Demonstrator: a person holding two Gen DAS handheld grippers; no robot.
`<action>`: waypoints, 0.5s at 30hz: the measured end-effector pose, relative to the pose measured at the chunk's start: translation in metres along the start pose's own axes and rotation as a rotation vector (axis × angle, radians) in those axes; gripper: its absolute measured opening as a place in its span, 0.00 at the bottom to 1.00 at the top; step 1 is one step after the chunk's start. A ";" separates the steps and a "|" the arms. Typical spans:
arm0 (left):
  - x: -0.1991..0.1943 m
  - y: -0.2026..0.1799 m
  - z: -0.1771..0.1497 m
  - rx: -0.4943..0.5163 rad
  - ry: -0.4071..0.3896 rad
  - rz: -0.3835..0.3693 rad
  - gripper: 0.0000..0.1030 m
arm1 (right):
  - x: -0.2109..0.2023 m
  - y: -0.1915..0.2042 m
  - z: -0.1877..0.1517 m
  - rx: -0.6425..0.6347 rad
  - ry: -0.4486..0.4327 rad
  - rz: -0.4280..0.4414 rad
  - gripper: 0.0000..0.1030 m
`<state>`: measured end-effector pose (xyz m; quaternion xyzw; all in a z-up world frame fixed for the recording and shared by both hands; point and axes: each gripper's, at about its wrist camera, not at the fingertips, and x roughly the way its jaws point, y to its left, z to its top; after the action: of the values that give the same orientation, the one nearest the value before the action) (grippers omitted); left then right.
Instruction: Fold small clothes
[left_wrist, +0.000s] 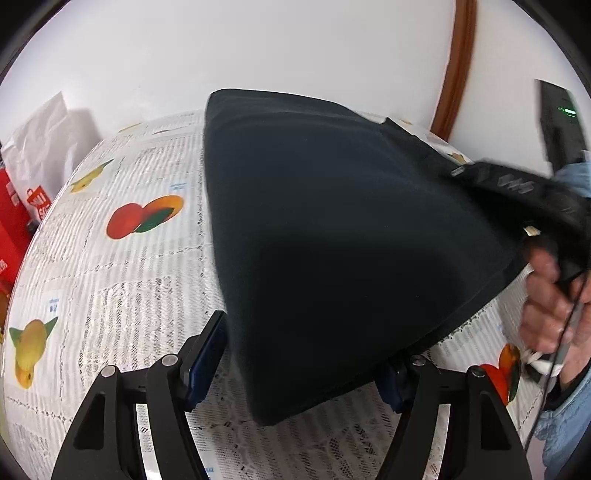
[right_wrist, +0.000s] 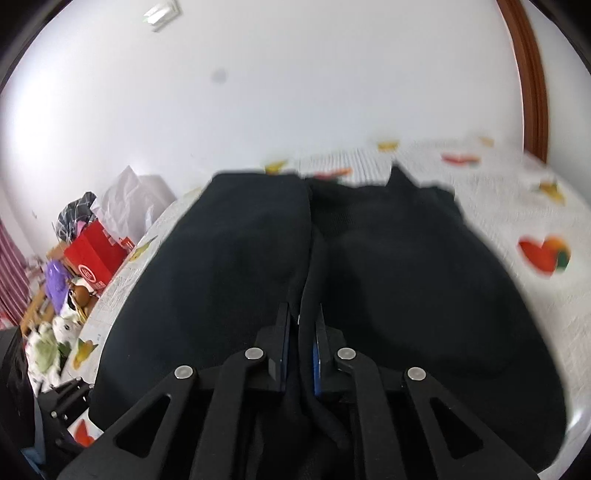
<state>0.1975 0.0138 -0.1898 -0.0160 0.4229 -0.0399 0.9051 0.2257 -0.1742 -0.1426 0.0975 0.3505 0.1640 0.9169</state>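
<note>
Garment (left_wrist: 332, 229) lies on the tablecloth (left_wrist: 110, 288). Left gripper (left_wrist: 303, 354) straddles its near corner. Right gripper (right_wrist: 301, 332) sits on a fold at its near edge. Bags (right_wrist: 122, 206) and box (right_wrist: 96, 254) stand beyond the table's left edge.

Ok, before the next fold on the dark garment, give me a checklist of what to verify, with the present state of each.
1. Right gripper shut on cloth: ok. Its jaws stand nearly together with a ridge of the dark garment pinched between them.
2. Left gripper free of the cloth: ok. Its jaws stand wide, a folded corner lies between them, pads not pressing.
3. Garment on the fruit-print tablecloth: ok, no part seen hanging over an edge.
4. Fold edges aligned: cannot tell, the right wrist view is blurred and the cloth is uniformly dark.
5. Cloth to the left of the garment free of objects: ok in the left wrist view.
</note>
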 end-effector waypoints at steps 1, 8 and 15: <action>0.000 0.001 0.000 -0.006 0.000 0.000 0.68 | -0.010 -0.004 0.003 0.004 -0.035 0.014 0.07; 0.002 -0.003 0.000 0.014 0.001 0.025 0.70 | -0.087 -0.068 0.008 0.170 -0.256 -0.060 0.07; 0.008 -0.007 0.005 0.016 0.004 0.021 0.70 | -0.049 -0.083 -0.019 0.128 -0.095 -0.178 0.08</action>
<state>0.2057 0.0061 -0.1925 -0.0043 0.4246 -0.0338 0.9047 0.1974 -0.2678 -0.1509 0.1320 0.3238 0.0546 0.9353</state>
